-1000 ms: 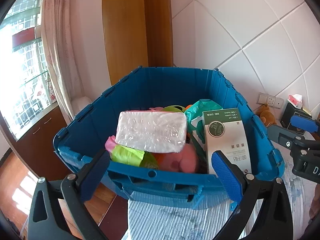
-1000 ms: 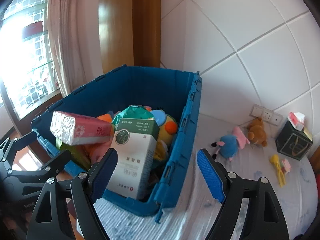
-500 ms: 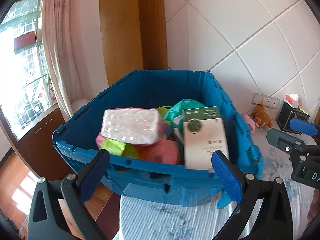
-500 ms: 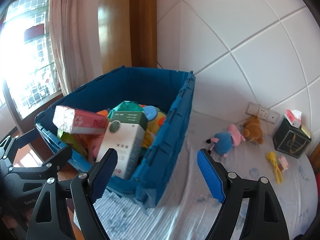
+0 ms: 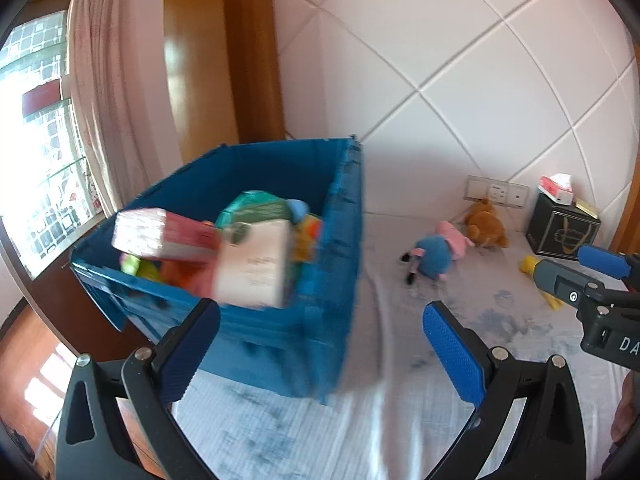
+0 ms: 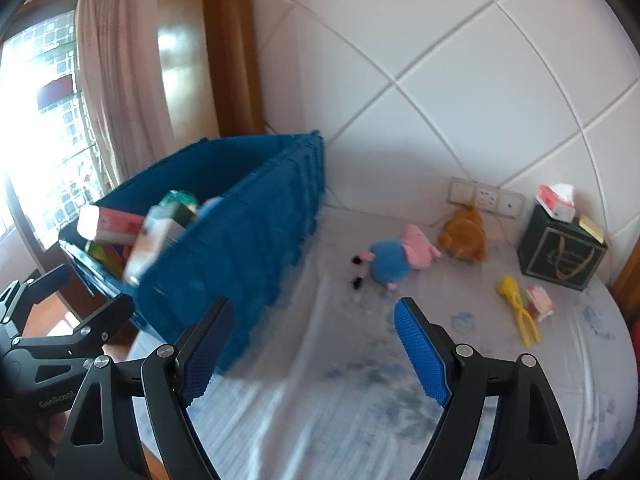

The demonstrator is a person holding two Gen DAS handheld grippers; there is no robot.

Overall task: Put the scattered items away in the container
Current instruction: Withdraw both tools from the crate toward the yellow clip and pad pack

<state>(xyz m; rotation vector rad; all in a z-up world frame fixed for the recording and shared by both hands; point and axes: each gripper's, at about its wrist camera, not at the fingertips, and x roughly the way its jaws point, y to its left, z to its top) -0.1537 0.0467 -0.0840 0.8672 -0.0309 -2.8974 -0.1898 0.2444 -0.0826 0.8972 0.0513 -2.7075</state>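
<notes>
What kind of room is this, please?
Probably a bedroom: a sheet-covered bed against a padded wall panel, soft toys lying on it, and a curtained window alongside.

Bare bedsheet [image 6: 304, 392] between blue crate [image 6: 248, 240] and plush pig [image 6: 394, 258].

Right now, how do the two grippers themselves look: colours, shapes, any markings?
Both grippers, left and right, have black angular frames with triangular cut-outs, silver bolts and blue ribbed finger pads. The left gripper's body bears small white lettering, too blurred to read. No sleeve shows.
</notes>
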